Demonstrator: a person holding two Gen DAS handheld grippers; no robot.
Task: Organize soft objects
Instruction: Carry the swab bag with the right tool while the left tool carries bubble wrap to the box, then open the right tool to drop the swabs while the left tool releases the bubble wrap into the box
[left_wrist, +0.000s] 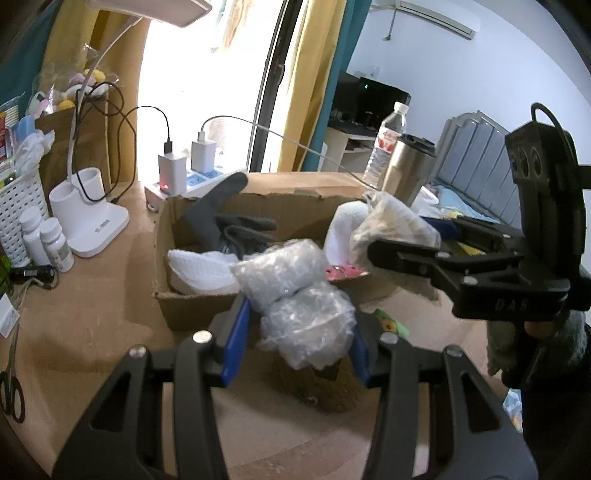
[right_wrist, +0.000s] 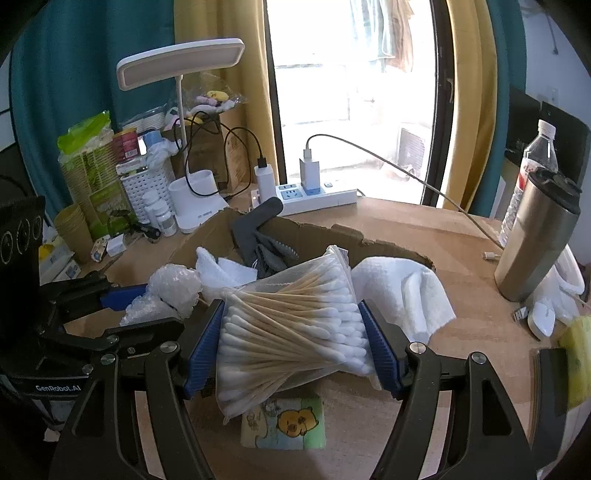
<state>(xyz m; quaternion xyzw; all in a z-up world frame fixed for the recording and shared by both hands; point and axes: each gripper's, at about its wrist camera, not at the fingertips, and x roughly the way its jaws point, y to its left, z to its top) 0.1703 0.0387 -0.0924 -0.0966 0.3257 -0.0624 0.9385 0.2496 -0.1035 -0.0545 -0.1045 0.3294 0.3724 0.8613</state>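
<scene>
My left gripper (left_wrist: 301, 328) is shut on a crumpled bundle of clear bubble wrap (left_wrist: 288, 280), held over the near wall of an open cardboard box (left_wrist: 188, 314). My right gripper (right_wrist: 291, 314) is shut on a clear bag of cotton swabs (right_wrist: 295, 288), also held above the box's (right_wrist: 317, 236) near edge. In the box lie a grey glove (left_wrist: 210, 218), a white towel (left_wrist: 203, 269) and a pink item. A second white towel (right_wrist: 402, 288) drapes over the box's right wall. In the right wrist view the left gripper (right_wrist: 155, 306) and its bubble wrap (right_wrist: 173, 284) are at the left.
A small cartoon-print cloth (right_wrist: 284, 421) lies on the desk below the swab bag. A steel tumbler (right_wrist: 535, 236) and a water bottle (right_wrist: 535, 155) stand at the right. A power strip (right_wrist: 314, 194), lamp base (left_wrist: 92, 221), pill bottles (left_wrist: 55, 240) and scissors (left_wrist: 11, 391) crowd the left.
</scene>
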